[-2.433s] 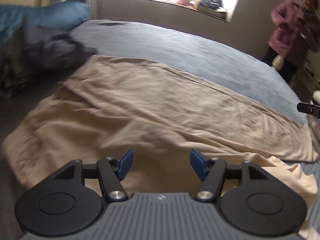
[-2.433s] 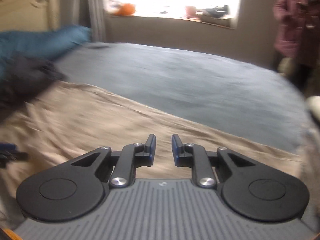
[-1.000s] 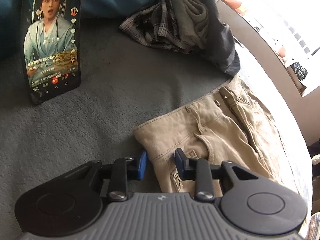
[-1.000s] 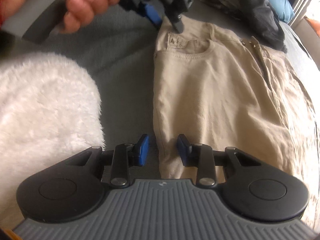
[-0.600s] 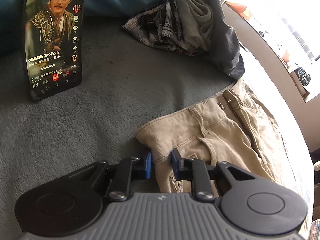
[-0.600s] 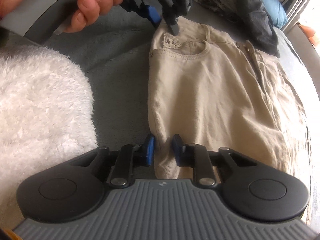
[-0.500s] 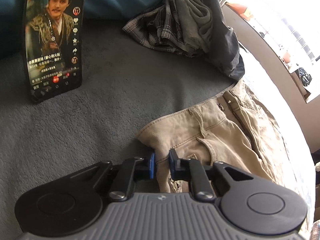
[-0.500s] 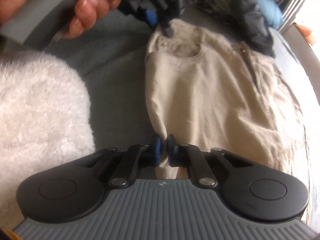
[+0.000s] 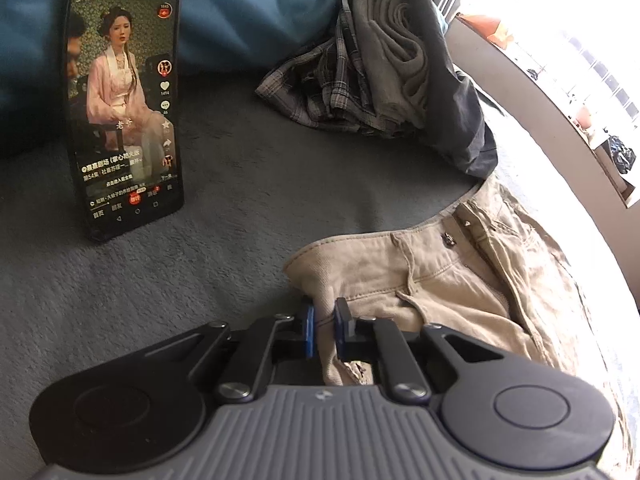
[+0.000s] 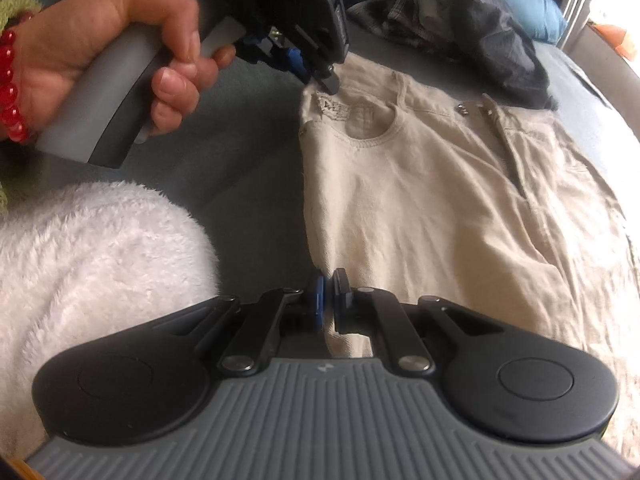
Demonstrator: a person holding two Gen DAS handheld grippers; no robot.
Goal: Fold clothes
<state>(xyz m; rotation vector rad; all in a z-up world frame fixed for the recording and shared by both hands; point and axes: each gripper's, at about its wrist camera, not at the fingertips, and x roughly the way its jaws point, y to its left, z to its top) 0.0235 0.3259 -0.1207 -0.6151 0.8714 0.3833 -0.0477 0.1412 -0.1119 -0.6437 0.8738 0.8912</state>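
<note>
Trouser legs are cut off; khaki trousers [image 10: 420, 200] are pinched at waistband by left tongs [image 9: 322, 326], still closing, and at side seam by right tongs [image 10: 329, 294].

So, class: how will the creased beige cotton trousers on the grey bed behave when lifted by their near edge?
The creased beige cotton trousers will probably drape limply: the cloth wrinkles and puckers at the left gripper and right gripper. Unpinched parts likely sag. They seem unlikely to slip.

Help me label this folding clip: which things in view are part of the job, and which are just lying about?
Part of the job:
- beige trousers
- left gripper, closing on the waistband corner
- right gripper, shut on the side edge

Lying about:
- phone playing a video
- pile of dark clothes
- blue pillow
- white fluffy fabric
</note>
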